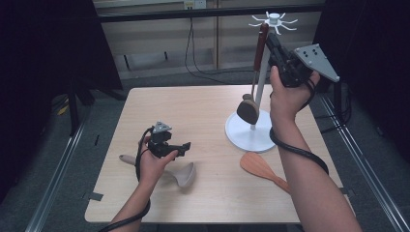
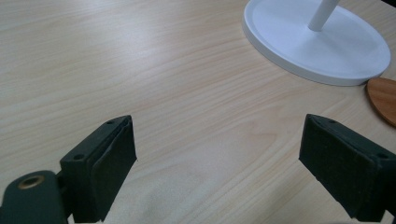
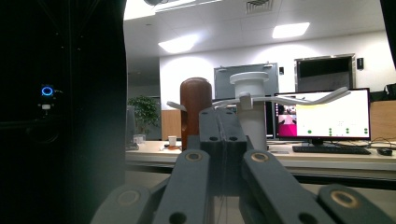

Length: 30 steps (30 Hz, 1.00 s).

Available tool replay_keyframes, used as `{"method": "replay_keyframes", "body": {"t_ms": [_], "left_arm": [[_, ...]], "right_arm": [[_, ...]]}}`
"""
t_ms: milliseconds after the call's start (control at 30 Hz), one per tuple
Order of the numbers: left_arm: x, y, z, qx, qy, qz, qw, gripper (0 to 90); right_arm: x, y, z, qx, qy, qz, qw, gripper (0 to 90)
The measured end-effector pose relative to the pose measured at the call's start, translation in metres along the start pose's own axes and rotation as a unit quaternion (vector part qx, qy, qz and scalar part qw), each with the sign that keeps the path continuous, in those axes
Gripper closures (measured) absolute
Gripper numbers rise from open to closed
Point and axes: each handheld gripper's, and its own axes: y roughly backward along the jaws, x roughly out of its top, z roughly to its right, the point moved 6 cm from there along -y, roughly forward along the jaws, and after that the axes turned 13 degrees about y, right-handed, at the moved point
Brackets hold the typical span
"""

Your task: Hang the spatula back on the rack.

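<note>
- Right gripper [image 1: 271,43]: raised at the upper right of the high view, beside the top of the white utensil stand [image 1: 250,137]. In the right gripper view its fingers [image 3: 223,135] lie pressed together with nothing visible between them, level with the hooks; this height suits hanging a utensil or steadying one just hung.
- Dark-handled ladle [image 1: 253,92]: hangs upright from a hook of the stand's star-shaped crown [image 1: 274,20], right of centre in the high view, bowl down just above the round base. Its brown handle top [image 3: 196,105] appears just left of the closed fingers and next to the stand's white cap [image 3: 249,86]; whether the fingers touch it cannot be told. Judged so, the ladle is already hung.
- Left gripper [image 1: 180,150]: held low over the table [image 1: 203,111] at centre left of the high view, pointing towards the stand. In the left gripper view its fingers [image 2: 114,170] stand wide apart and empty over bare wood, a ready posture for the next pick-up.
- Beige spoon [image 1: 183,173]: lies flat on the table under and just right of the left hand [image 1: 153,164], so within easy reach; probably the next item.
- Wooden spatula [image 1: 263,169]: lies flat at lower right of the high view, blade near the stand's base rim, handle passing under the right forearm; its edge shows at the right margin of the left gripper view.
</note>
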Motion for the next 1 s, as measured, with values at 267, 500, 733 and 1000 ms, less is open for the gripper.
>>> {"method": "replay_keyframes", "body": {"t_ms": [267, 500, 733, 1000], "left_arm": [[0.000, 0.000, 0.000, -0.003, 0.002, 0.000, 1.0000, 10.8], [-0.001, 0.001, -0.002, -0.003, -0.005, -0.004, 1.0000, 10.9], [-0.001, 0.002, -0.002, 0.002, -0.003, -0.002, 1.0000, 10.9], [-0.004, 0.002, -0.002, 0.004, -0.006, -0.007, 1.0000, 10.9]], "right_arm": [[0.000, 0.000, 0.000, -0.001, -0.002, 0.001, 1.0000, 90.0], [-0.003, 0.006, 0.003, 0.006, -0.004, 0.000, 1.0000, 89.0], [-0.011, 0.016, 0.002, 0.021, -0.006, -0.005, 0.9998, 84.1], [-0.020, 0.029, -0.005, 0.056, 0.009, -0.014, 0.9983, 73.6]]}}
